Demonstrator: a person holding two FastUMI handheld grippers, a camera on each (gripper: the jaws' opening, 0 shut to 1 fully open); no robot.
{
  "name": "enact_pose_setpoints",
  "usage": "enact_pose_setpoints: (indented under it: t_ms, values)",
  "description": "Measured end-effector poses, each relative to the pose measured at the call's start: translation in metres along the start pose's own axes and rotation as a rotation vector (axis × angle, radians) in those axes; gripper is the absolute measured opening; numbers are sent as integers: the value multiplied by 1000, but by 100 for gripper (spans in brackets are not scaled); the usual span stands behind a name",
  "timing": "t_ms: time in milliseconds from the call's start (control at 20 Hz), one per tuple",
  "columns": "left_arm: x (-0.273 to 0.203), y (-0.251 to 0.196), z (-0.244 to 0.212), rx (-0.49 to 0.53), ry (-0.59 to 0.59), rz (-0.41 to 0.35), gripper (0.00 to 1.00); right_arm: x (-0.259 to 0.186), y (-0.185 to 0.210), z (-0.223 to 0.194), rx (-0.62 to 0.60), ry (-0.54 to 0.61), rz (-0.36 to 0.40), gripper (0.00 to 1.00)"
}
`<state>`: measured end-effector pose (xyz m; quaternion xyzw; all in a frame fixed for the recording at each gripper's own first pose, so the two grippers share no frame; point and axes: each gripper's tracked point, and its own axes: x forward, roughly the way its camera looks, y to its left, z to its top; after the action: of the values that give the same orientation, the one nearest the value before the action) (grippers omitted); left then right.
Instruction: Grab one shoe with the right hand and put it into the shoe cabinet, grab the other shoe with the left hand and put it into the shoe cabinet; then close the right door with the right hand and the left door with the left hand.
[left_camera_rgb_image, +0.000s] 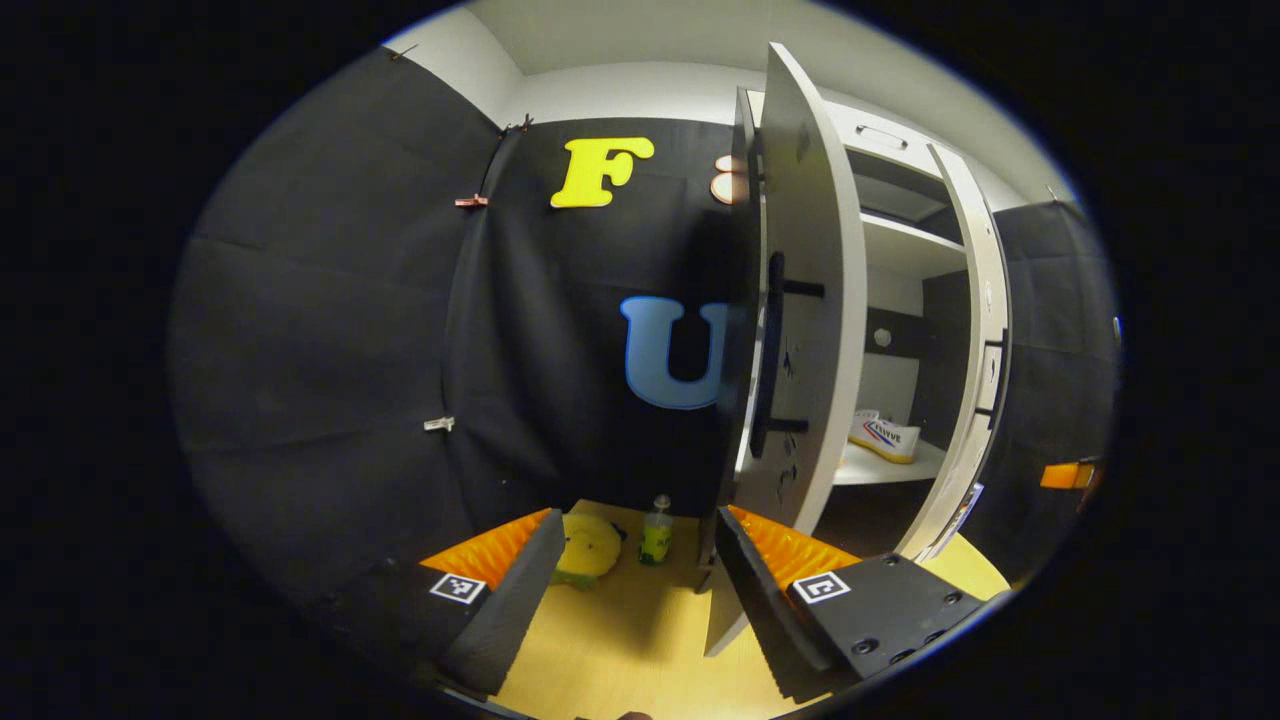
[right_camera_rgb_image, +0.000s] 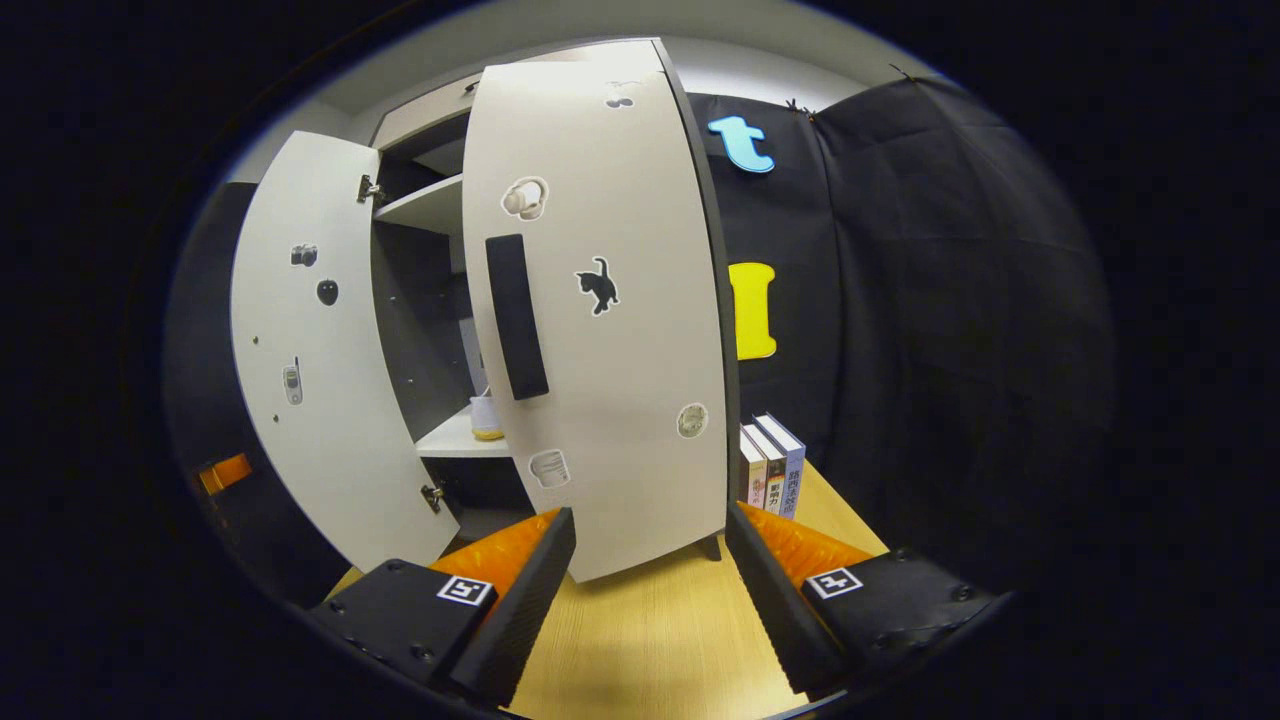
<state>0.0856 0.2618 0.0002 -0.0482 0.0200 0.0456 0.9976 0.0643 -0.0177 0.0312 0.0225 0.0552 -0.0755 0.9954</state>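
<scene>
Both jaws stand open and empty. A white canvas shoe (left_camera_rgb_image: 885, 438) sits on the white cabinet's shelf (left_camera_rgb_image: 880, 468) (stowing looks done). Right gripper (right_camera_rgb_image: 648, 560) faces the half-open right door (right_camera_rgb_image: 610, 330), left gripper (left_camera_rgb_image: 640, 570) beside the left door (left_camera_rgb_image: 810, 330), seemingly poised for closing.

White shoe cabinet (right_camera_rgb_image: 440, 205); its right door (right_camera_rgb_image: 610, 400) carries a black handle (right_camera_rgb_image: 516, 315) and, just right of it, a black cat sticker (right_camera_rgb_image: 599, 284); inside, a white shoe (left_camera_rgb_image: 884, 437) with red-blue stripes; beside the cabinet, a yellow-green bottle (left_camera_rgb_image: 656, 535)
</scene>
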Motion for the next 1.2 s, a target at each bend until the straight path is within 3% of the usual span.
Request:
enact_pose_setpoints:
  t_ms: [200,500,800,950,1000,1050,1200]
  values:
    - [30,7,26,28,-26,-23,95,-13,14,-21,7,26,2,98]
    - [71,-12,69,35,-73,-133,95,-27,26,-32,-29,31,15,98]
    - [89,-19,87,56,-68,-195,95,-38,6,-41,0,42,-27,98]
    - [87,-23,90,81,-73,-191,96,-37,-6,-44,22,50,-41,98]
    - [87,-25,90,93,-74,-184,87,-36,-9,-46,31,55,-43,98]
    - [86,-29,91,104,-72,-180,91,-35,-11,-48,37,56,-42,98]
    - [81,-47,84,93,-47,-195,87,-31,-14,-49,47,56,-29,98]
